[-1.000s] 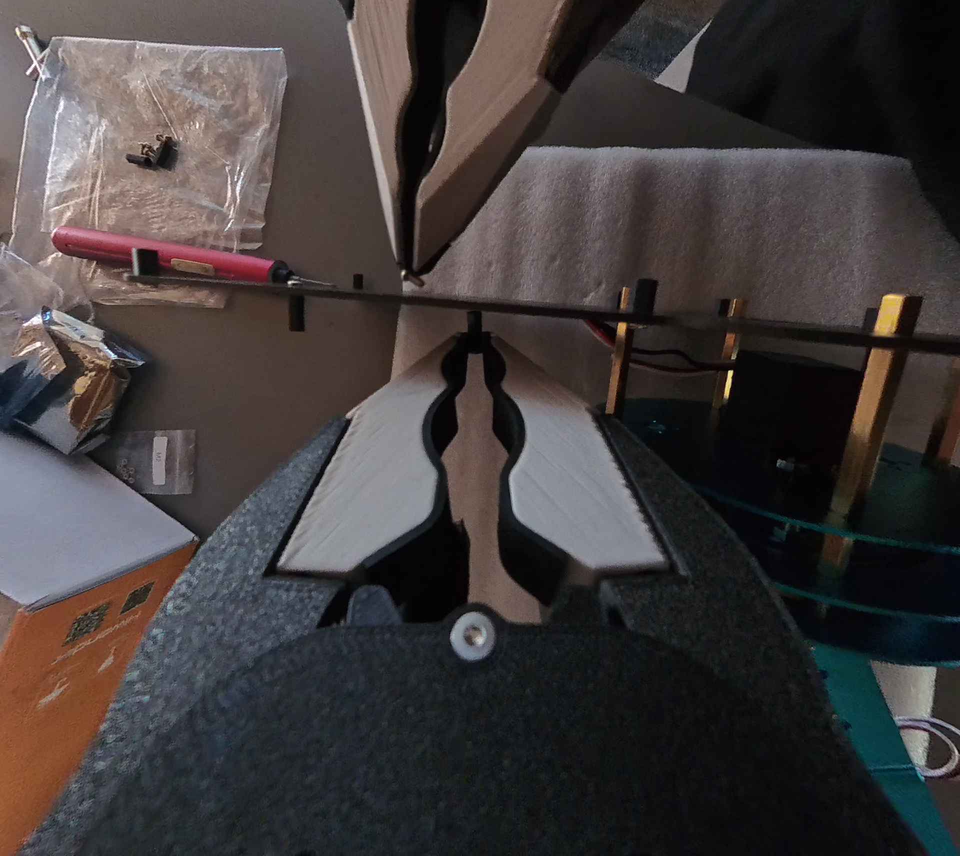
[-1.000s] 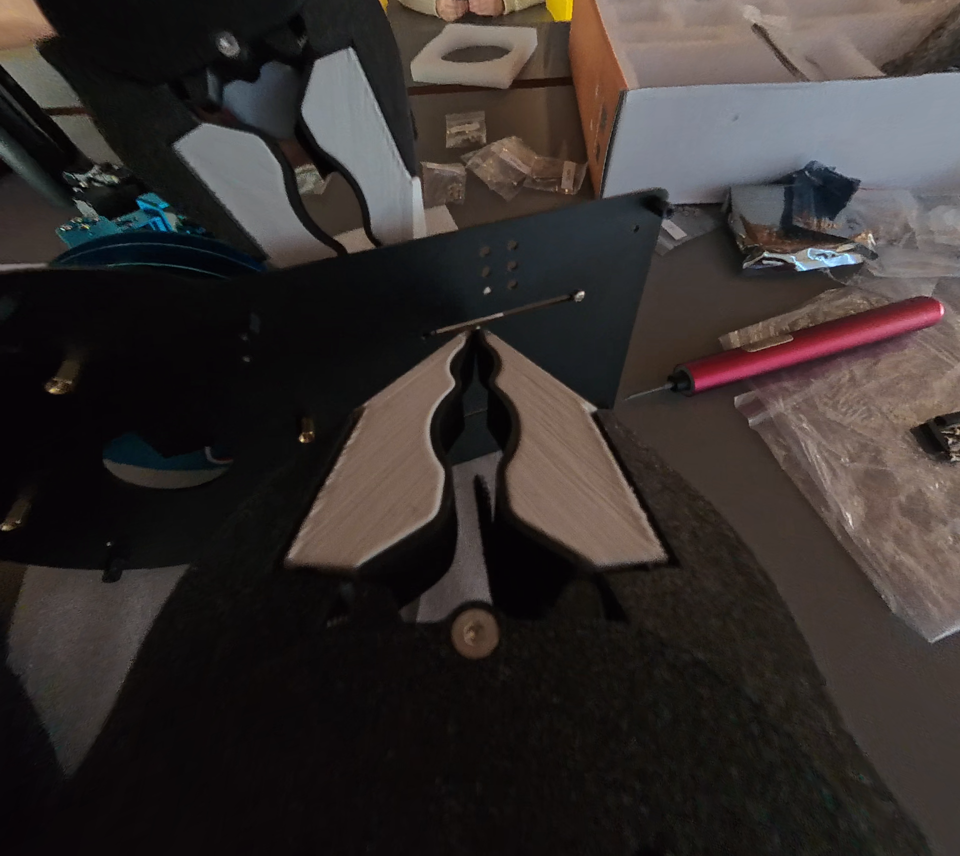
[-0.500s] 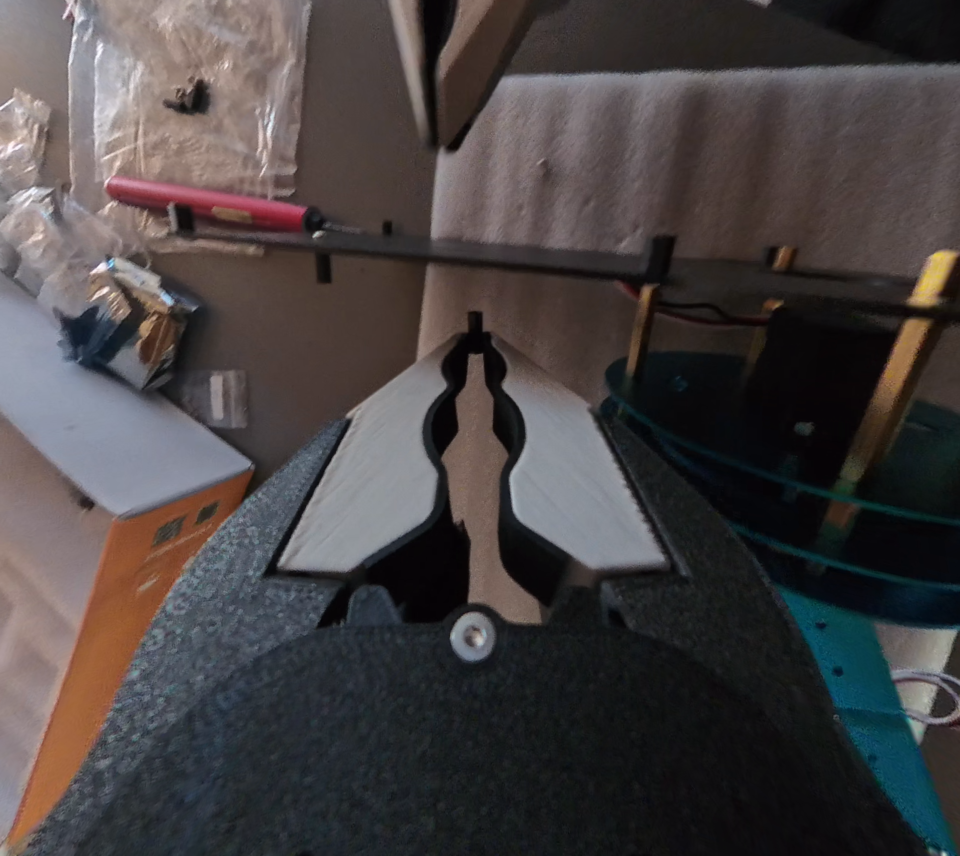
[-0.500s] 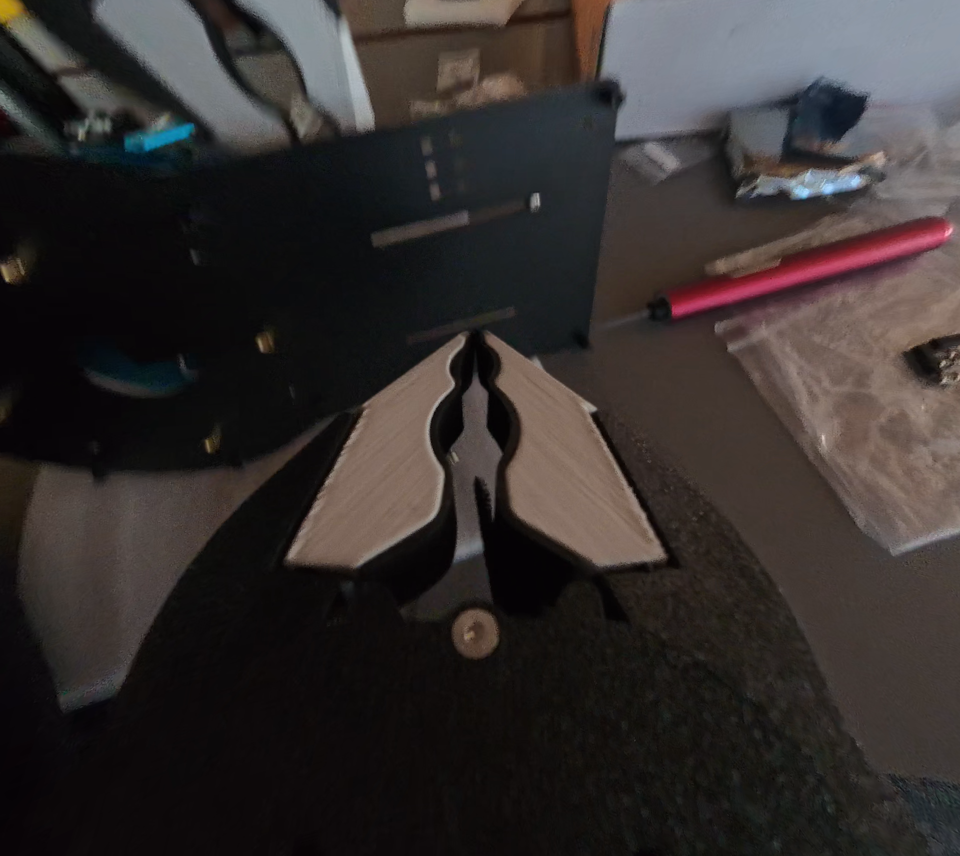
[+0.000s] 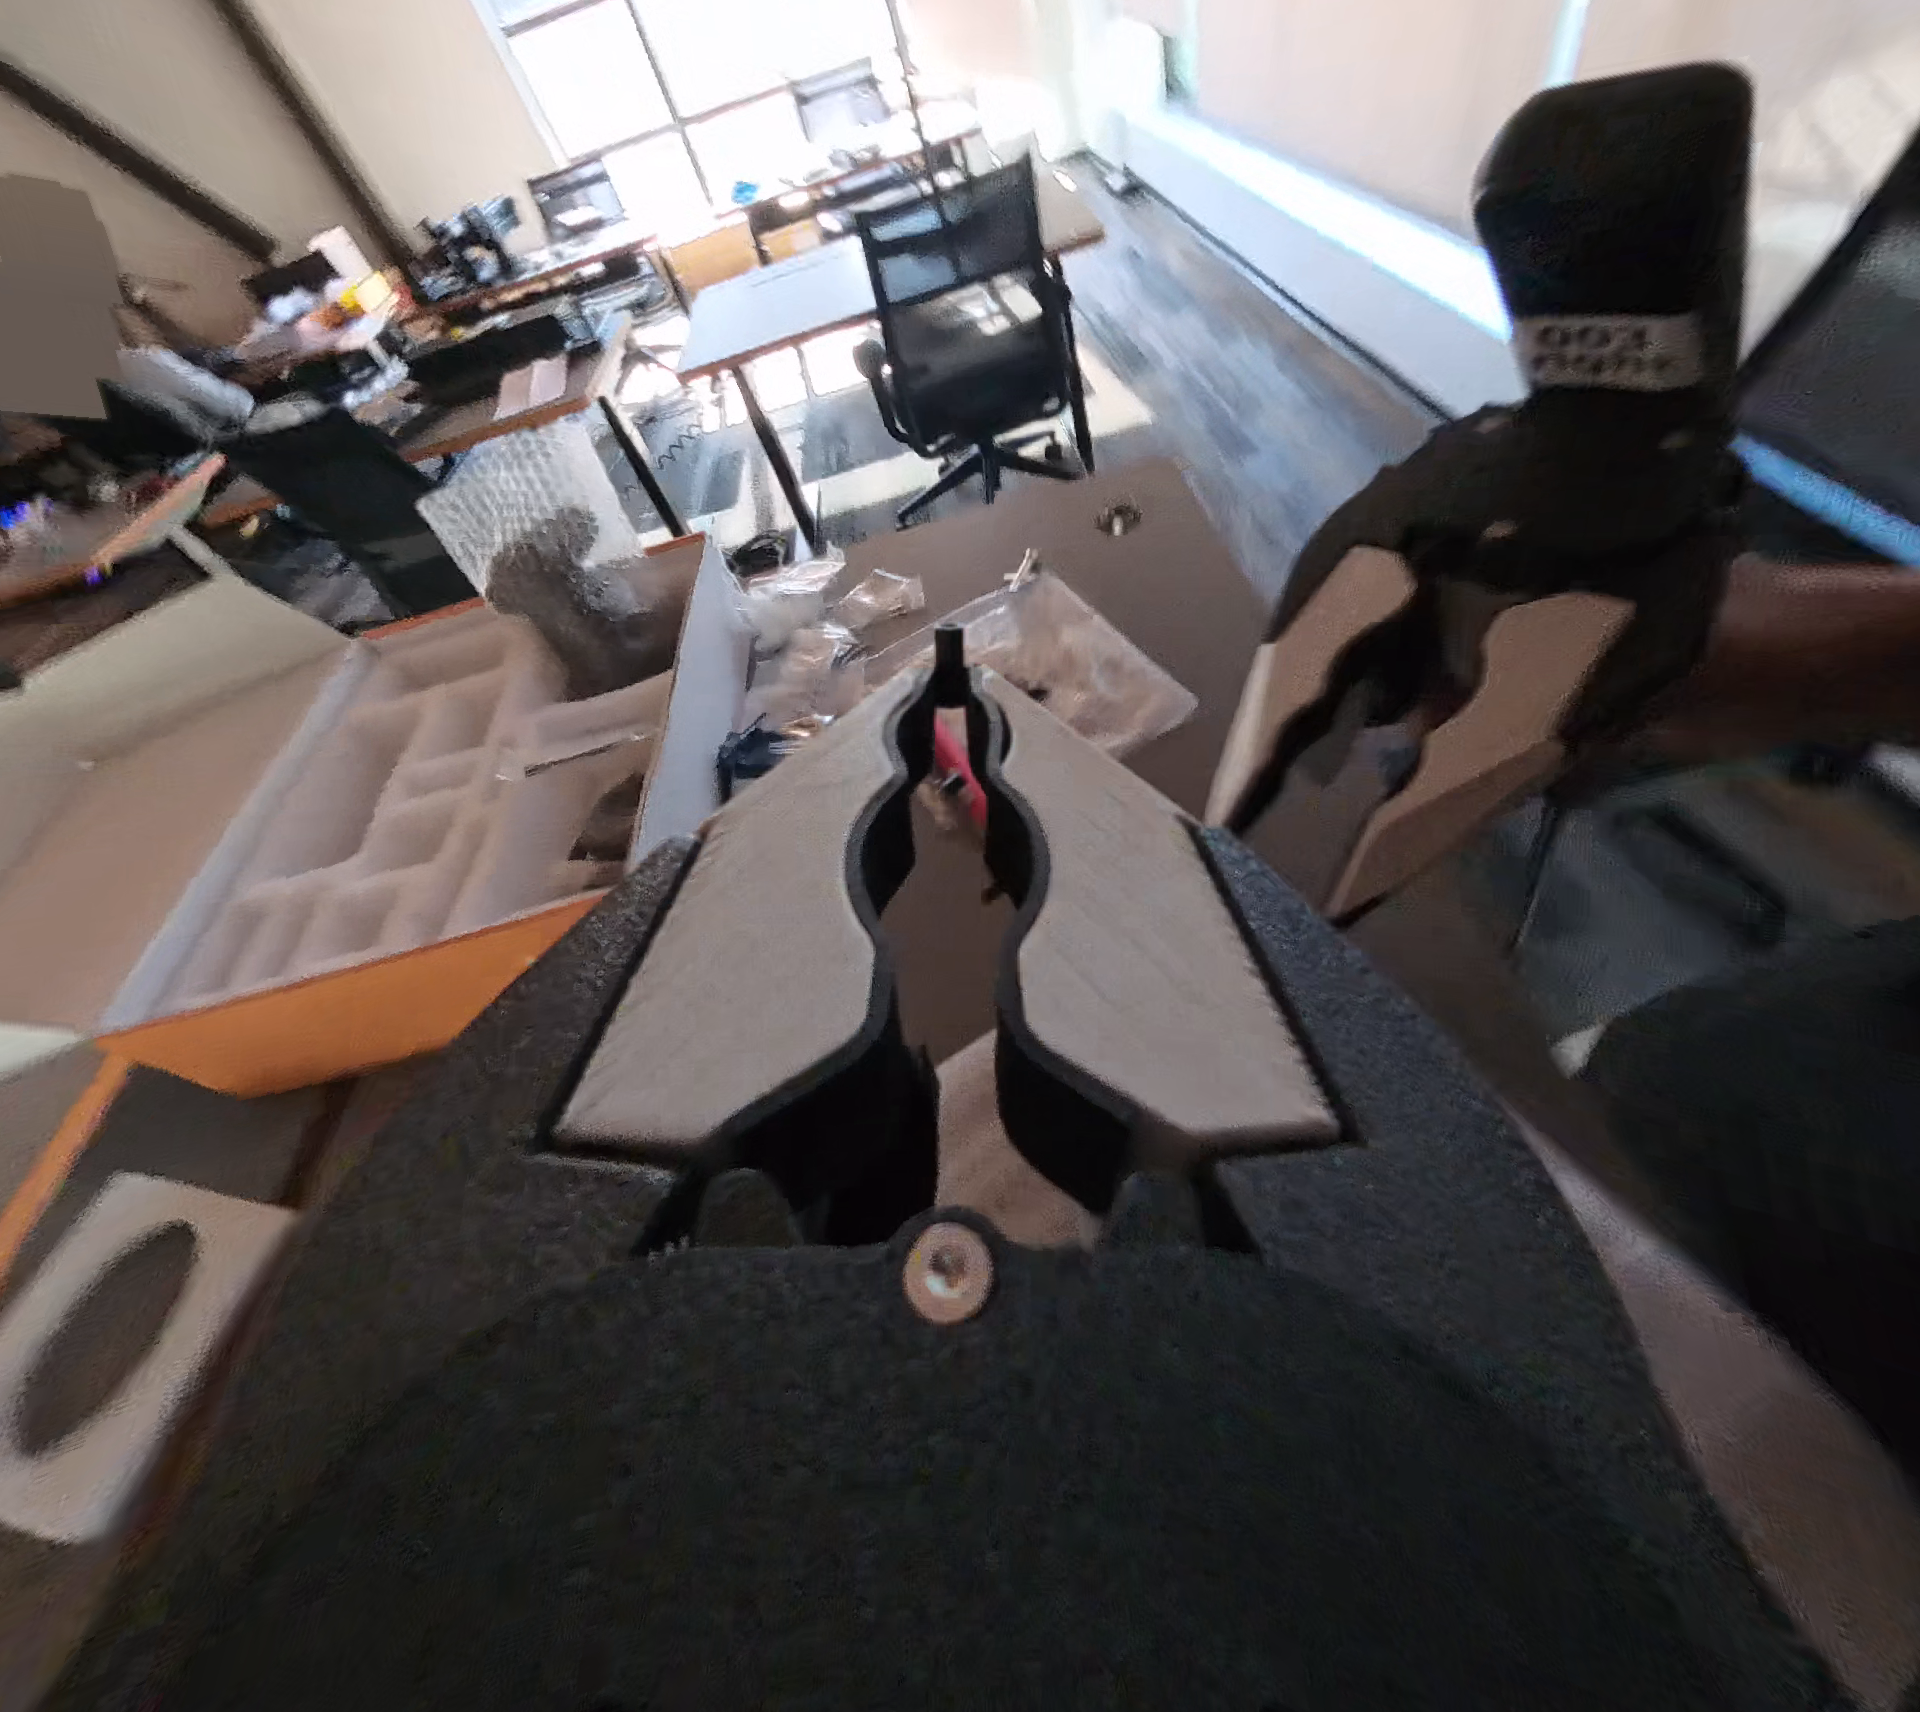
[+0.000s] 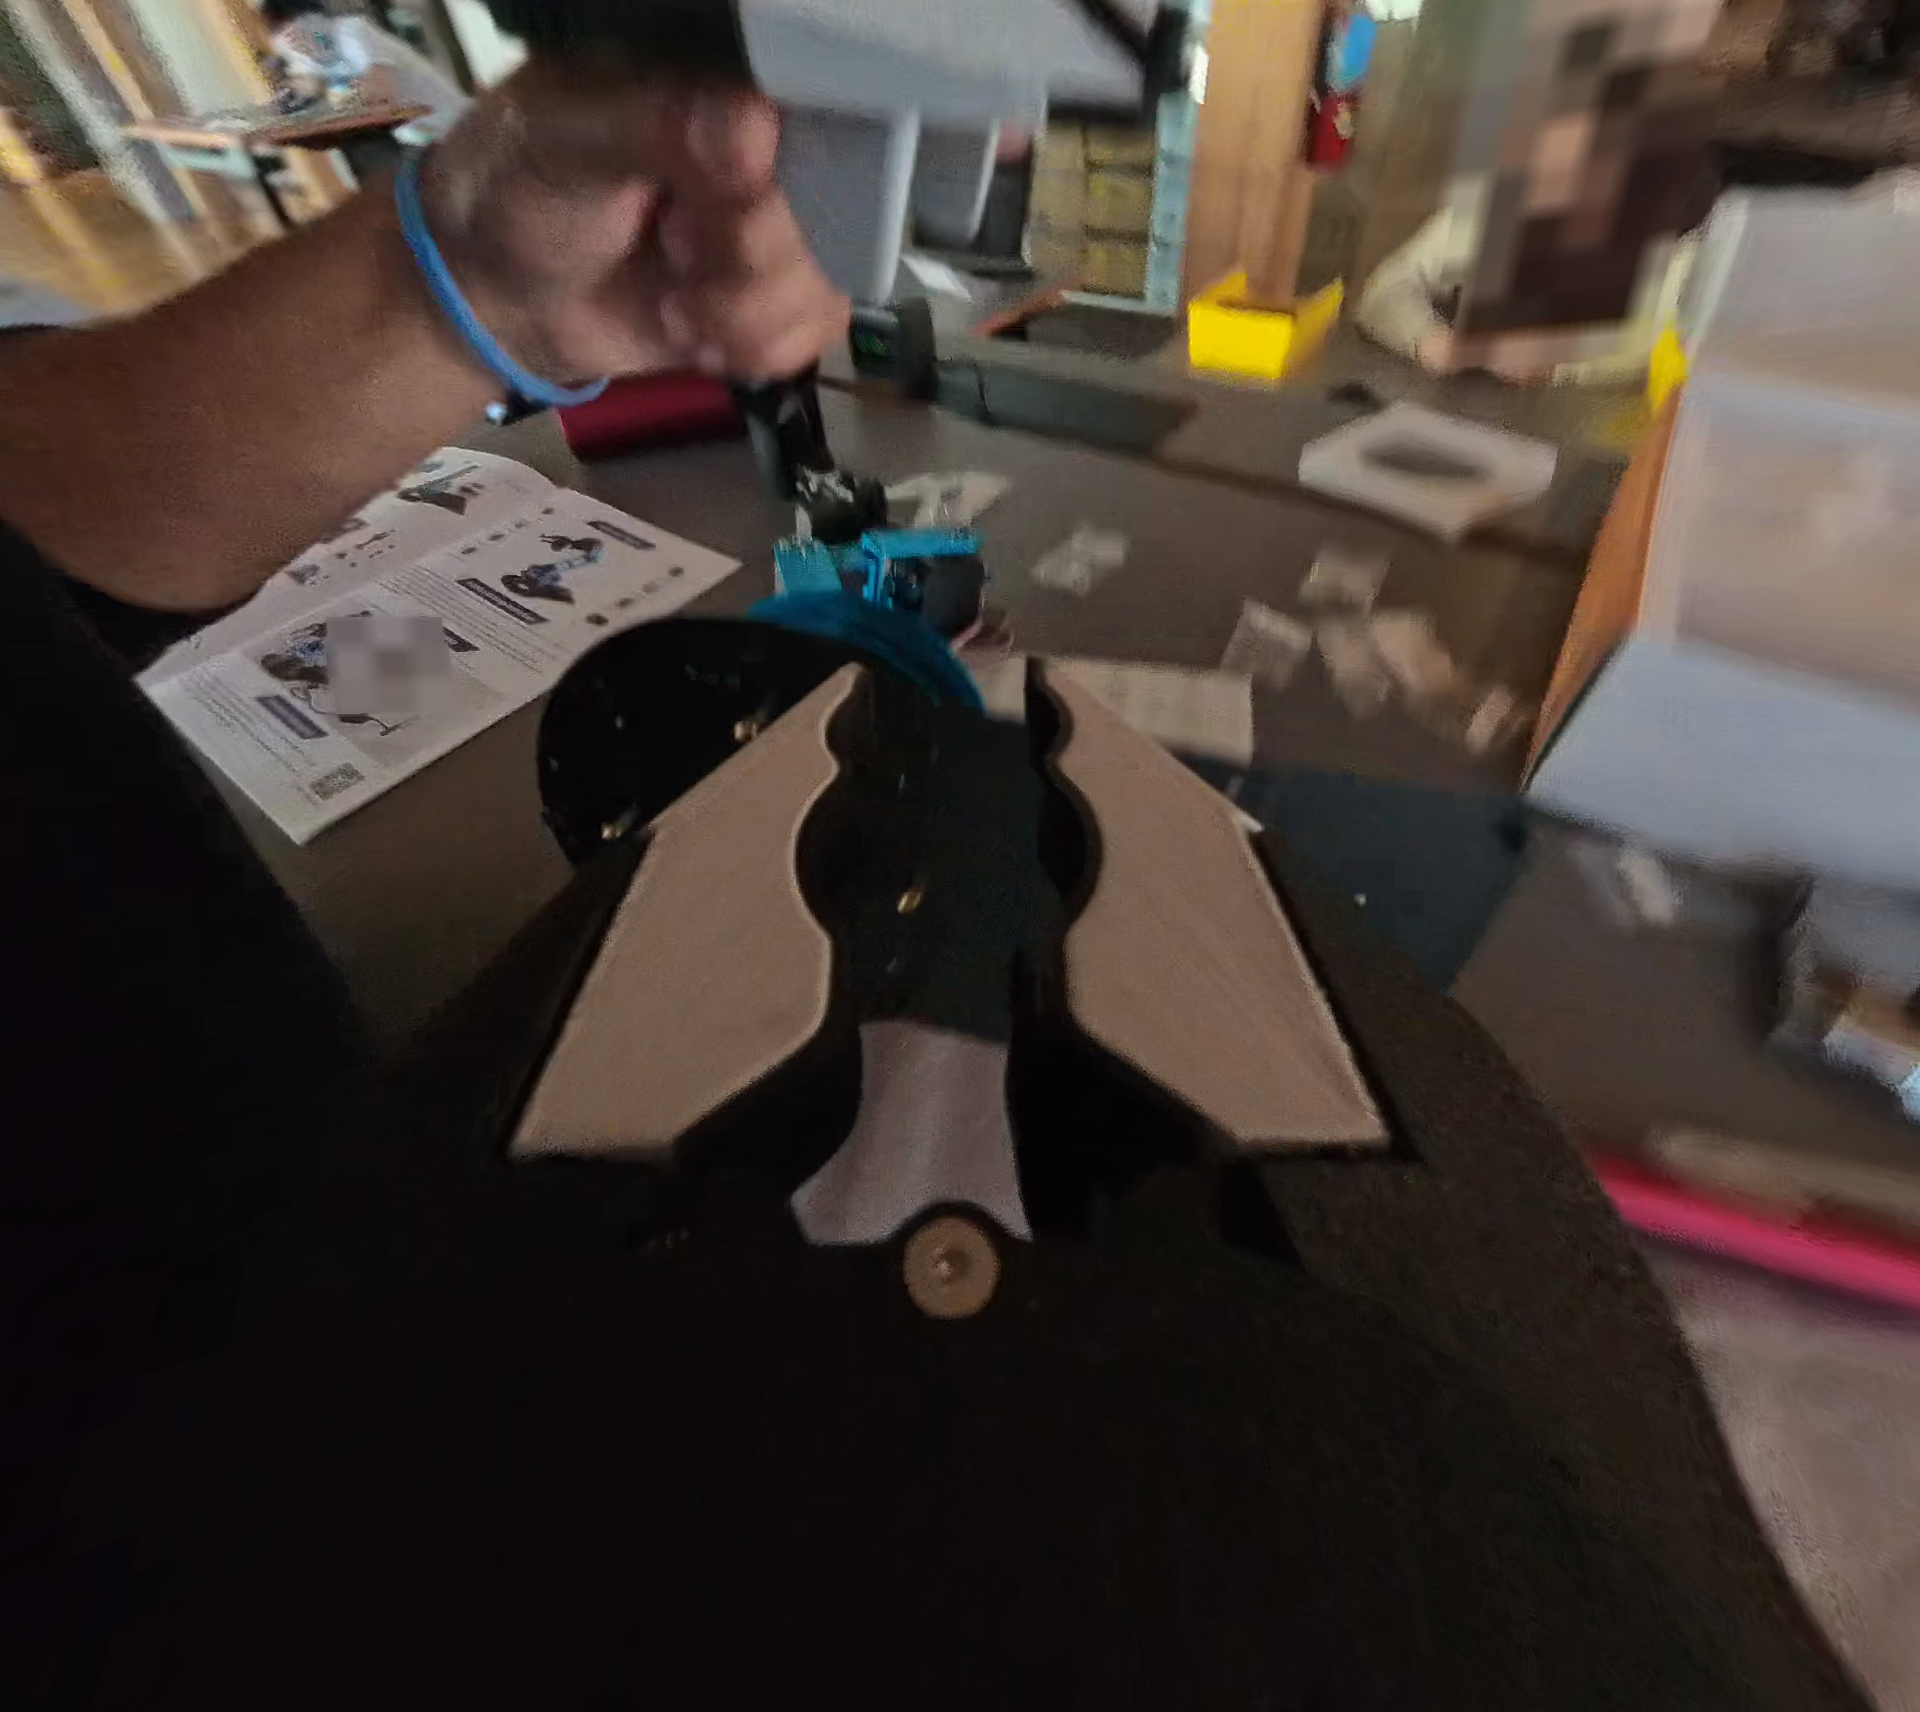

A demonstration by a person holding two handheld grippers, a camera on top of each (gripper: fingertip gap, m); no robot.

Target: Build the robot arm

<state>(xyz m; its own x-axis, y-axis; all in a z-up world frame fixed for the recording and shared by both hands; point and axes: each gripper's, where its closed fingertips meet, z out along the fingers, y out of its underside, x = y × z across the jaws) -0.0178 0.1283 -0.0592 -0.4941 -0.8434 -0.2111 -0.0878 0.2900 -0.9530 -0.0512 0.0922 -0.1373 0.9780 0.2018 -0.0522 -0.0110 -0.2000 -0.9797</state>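
Note:
My left gripper (image 5: 948, 688) is shut on a small black peg (image 5: 948, 646) that sticks out past its tips, held up in the air over the table. My right gripper (image 6: 948, 675) is open and empty, hovering over the black plate (image 6: 644, 727) of a blue robot assembly (image 6: 883, 566). In the left wrist view the right gripper (image 5: 1283, 862) hangs open to the right of the peg. In the right wrist view the left gripper (image 6: 1148, 57) is blurred at the top, held by a hand (image 6: 623, 208).
An orange-and-white box (image 5: 312, 1039) with a white foam insert lies open at the left. A red screwdriver (image 5: 954, 769) (image 6: 1766, 1236), clear plastic bags (image 5: 1081, 675), a printed manual (image 6: 416, 602) and a foam block (image 5: 94, 1330) lie on the brown table. An office chair (image 5: 966, 332) stands beyond. Across from one pair of fingers to the other is roughly 9 cm.
Both grippers have lifted and tilted up away from the black plate. The right gripper has opened. The left gripper still holds the black peg.

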